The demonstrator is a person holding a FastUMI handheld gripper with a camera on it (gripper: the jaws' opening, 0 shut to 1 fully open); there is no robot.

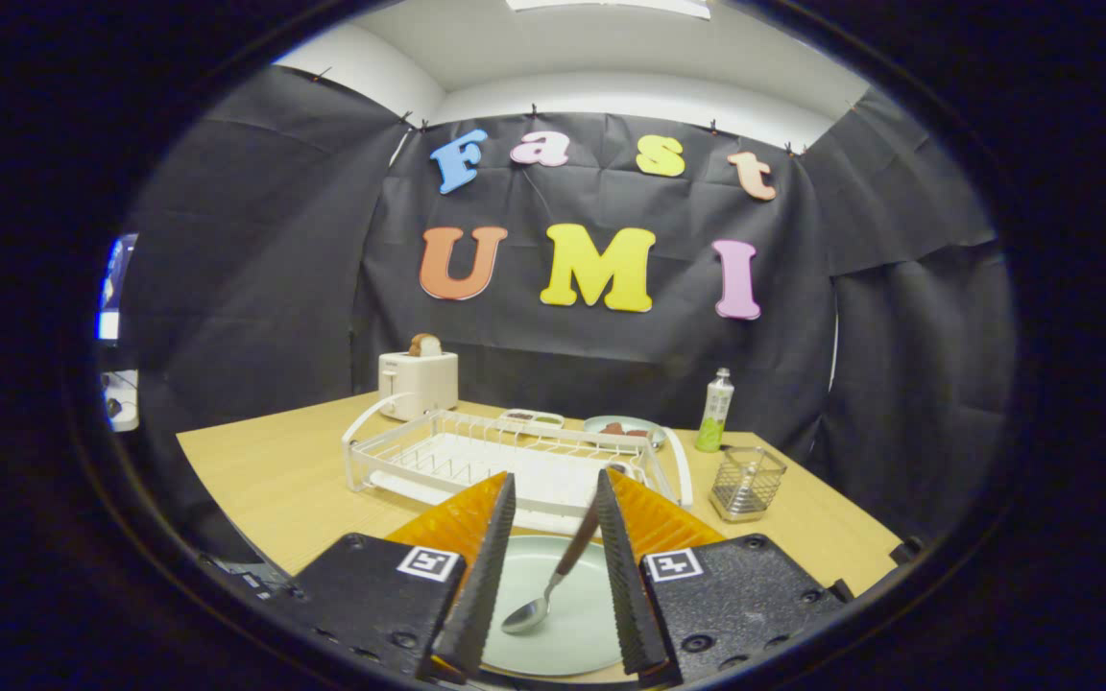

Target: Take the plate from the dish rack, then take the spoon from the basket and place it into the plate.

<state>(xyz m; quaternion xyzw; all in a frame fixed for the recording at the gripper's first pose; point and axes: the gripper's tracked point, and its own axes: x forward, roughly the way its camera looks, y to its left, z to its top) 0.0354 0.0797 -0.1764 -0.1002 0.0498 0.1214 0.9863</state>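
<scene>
A pale green plate (580, 629) lies on the wooden table just in front of the white dish rack (476, 453), below and between my fingers. A spoon (545, 588) with a dark handle rests in it: its bowl sits on the plate and its handle slants up toward the right finger (622, 566). My gripper (556, 478) is open above the plate, with a wide gap between its fingers. The handle's upper end lies right beside the right finger; the left finger is clear of it. A wire mesh basket (747, 483) stands to the right of the rack.
A white toaster (418, 381) with bread in it stands behind the rack on the left. A green bottle (715, 411), a plate with food (622, 429) and a small tray (532, 417) stand behind the rack. Bare table (265, 470) lies to the rack's left.
</scene>
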